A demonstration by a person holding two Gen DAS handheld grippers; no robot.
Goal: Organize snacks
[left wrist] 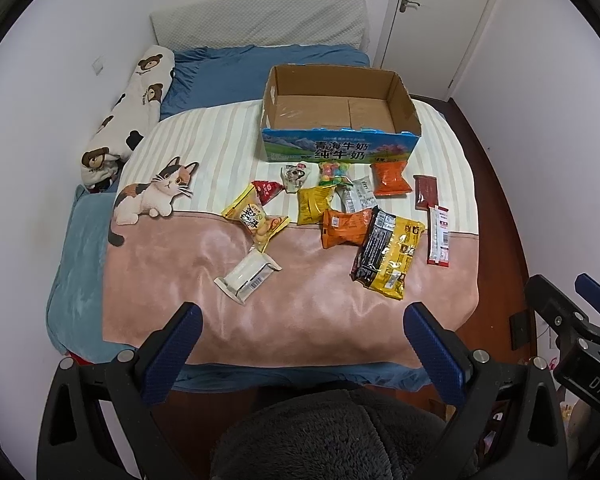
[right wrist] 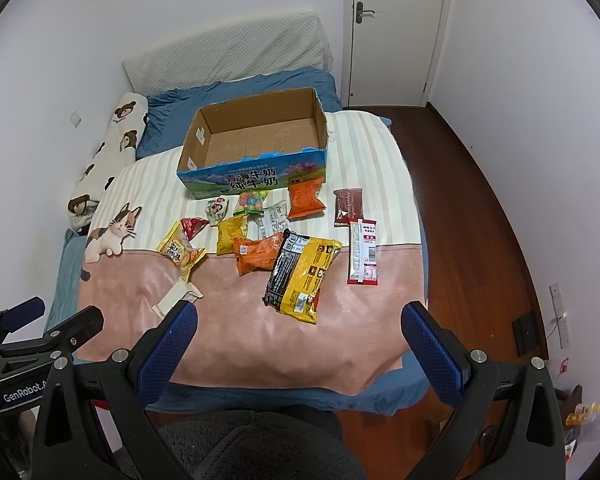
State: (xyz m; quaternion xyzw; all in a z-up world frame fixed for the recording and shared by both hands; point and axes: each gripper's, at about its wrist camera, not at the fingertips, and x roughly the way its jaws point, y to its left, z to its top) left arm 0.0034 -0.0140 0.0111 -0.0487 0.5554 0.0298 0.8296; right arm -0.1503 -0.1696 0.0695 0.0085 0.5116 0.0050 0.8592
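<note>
An open cardboard milk box (left wrist: 404,100) (right wrist: 320,120) with a blue printed front stands empty on the bed. Several snack packs lie in front of it: a yellow-black noodle pack (left wrist: 390,254) (right wrist: 302,276), an orange bag (left wrist: 344,226) (right wrist: 258,258), a yellow biscuit bag (left wrist: 256,216) (right wrist: 180,256), a white pack (left wrist: 248,274) (right wrist: 176,298) and a red-white stick pack (left wrist: 439,236) (right wrist: 363,252). My left gripper (left wrist: 302,320) hangs open above the bed's near edge, holding nothing. My right gripper (right wrist: 300,320) is open too, short of the snacks.
A cat-print blanket (left wrist: 300,312) covers the bed. A bear-print bolster (left wrist: 128,116) lies along the left wall, with a grey pillow (left wrist: 260,20) at the head. Dark wood floor (right wrist: 480,208) and a white door (right wrist: 396,28) lie to the right. A dark fleece sleeve (left wrist: 332,436) fills the bottom.
</note>
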